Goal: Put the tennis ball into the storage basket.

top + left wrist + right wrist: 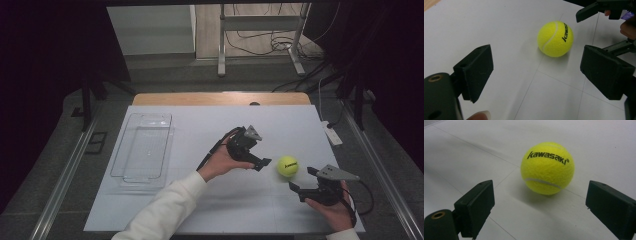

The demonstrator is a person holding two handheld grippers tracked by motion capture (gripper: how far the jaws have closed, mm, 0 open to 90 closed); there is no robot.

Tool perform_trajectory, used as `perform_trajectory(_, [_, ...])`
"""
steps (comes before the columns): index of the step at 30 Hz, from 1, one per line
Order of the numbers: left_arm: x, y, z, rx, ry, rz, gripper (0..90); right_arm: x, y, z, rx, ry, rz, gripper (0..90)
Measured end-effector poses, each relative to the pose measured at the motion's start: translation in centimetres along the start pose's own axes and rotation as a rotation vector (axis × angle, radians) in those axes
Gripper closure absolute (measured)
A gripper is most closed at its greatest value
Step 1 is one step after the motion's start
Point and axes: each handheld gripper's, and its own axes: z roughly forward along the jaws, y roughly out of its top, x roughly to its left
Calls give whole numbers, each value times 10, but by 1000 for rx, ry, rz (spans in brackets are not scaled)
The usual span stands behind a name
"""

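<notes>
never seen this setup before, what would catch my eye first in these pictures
The bright yellow tennis ball stands out most, sitting on the white table right of the middle. A left gripper and a right gripper flank it, both with jaws open and not touching it. Far left lies a clear plastic tray, apparently empty.

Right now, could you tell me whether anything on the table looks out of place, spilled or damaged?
Nothing stands out. The tennis ball sits intact on the white sheet between the open left gripper and open right gripper; the clear tray lies flat and empty at the left.
</notes>
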Motion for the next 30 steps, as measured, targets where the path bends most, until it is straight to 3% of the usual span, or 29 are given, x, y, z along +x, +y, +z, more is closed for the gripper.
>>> perform_trajectory(22, [2, 7, 9, 10, -19, 10, 125, 0, 0, 0, -1, -4, 1, 89])
perform_trajectory(25, [4, 7, 11, 4, -41, 2, 124, 0, 0, 0, -1, -3, 0, 89])
perform_trajectory(30, [5, 9, 14, 7, -40, -8, 125, 0, 0, 0, -1, -3, 1, 89])
